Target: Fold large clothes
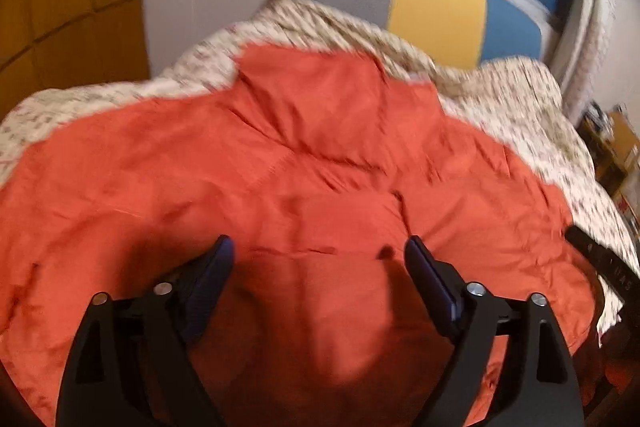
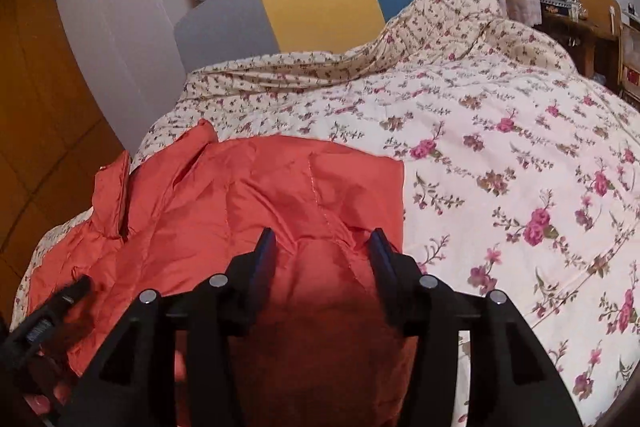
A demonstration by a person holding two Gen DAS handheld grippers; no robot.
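Note:
An orange-red padded jacket [image 1: 304,163] lies spread on a floral bedspread [image 1: 516,107]. My left gripper [image 1: 318,247] is open above the jacket's lower middle, with nothing between its fingers. In the right wrist view the jacket [image 2: 248,195] lies at the bed's left side, its right edge folded straight. My right gripper [image 2: 322,239] is open just above the jacket's near right part, holding nothing. The left gripper's black body [image 2: 44,315] shows at the lower left there; the right gripper's body [image 1: 604,267] shows at the right edge of the left wrist view.
The floral bedspread [image 2: 500,155] covers the bed to the right of the jacket, humped near the headboard [image 2: 316,3] of grey, yellow and blue panels. A wooden floor [image 2: 44,115] lies to the left. A cluttered wooden desk [image 2: 592,23] stands at the far right.

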